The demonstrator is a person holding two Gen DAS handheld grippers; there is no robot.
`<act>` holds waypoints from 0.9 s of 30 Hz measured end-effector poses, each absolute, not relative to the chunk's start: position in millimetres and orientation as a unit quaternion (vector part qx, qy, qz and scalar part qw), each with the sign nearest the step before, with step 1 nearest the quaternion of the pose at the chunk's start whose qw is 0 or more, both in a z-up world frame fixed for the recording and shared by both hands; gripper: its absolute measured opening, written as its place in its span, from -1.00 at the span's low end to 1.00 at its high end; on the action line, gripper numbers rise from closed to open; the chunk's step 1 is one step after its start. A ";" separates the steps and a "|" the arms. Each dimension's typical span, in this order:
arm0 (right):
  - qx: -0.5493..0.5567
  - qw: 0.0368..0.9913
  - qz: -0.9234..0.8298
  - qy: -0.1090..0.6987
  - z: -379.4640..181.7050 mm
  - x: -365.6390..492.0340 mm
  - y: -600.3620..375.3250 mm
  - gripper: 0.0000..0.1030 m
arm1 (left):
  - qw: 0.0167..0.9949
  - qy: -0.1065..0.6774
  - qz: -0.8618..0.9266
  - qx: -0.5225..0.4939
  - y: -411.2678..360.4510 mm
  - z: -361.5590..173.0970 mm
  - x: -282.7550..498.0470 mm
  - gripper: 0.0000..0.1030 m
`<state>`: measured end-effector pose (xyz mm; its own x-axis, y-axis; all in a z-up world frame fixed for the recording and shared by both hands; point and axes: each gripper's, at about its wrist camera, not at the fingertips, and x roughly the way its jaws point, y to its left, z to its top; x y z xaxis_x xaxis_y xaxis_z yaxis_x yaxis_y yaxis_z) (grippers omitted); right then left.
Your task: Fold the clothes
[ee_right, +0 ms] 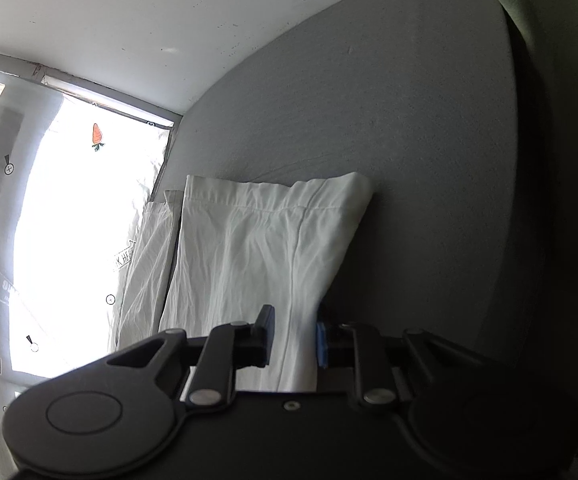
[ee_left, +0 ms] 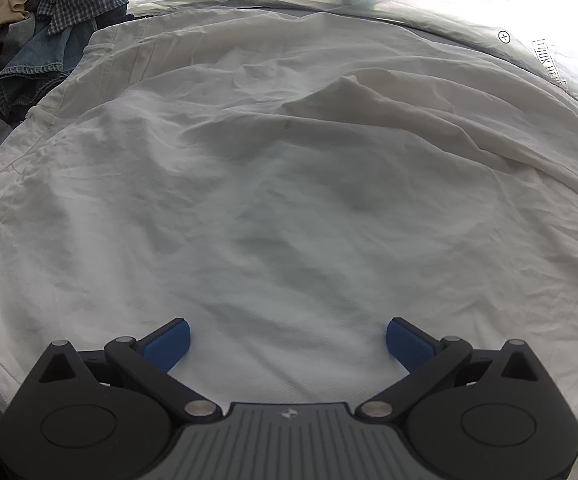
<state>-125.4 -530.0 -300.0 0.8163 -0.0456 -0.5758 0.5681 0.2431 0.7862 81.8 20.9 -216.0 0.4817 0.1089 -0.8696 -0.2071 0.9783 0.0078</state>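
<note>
A white garment (ee_left: 273, 184) lies spread and wrinkled across the table and fills the left wrist view. My left gripper (ee_left: 287, 342) hovers low over its near part, open and empty, blue pads wide apart. In the right wrist view my right gripper (ee_right: 292, 338) is shut on a fold of the same white cloth (ee_right: 257, 248), which hangs lifted in front of the grey wall, hem edge at the far end.
A pile of other clothes (ee_left: 37, 28), checked, denim and beige, sits at the table's far left. A window covered with printed plastic film (ee_right: 73, 216) is to the left in the right wrist view, with a grey wall (ee_right: 389, 120) ahead.
</note>
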 end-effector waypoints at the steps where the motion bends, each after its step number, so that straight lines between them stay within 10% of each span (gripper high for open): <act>1: 0.584 0.753 -0.202 0.226 -300.3 -124.1 -530.1 -0.55 | 0.860 0.500 0.091 -0.049 20.6 -215.9 81.7 1.00; 11: 0.576 0.746 -0.223 0.250 -298.2 -106.1 -520.5 -0.94 | 0.864 0.481 0.082 -0.127 61.5 -200.7 53.4 1.00; 27: 0.506 0.754 -0.296 0.295 -275.2 -80.8 -500.8 -0.96 | 0.871 0.364 0.194 -0.269 221.7 -157.2 -6.3 0.97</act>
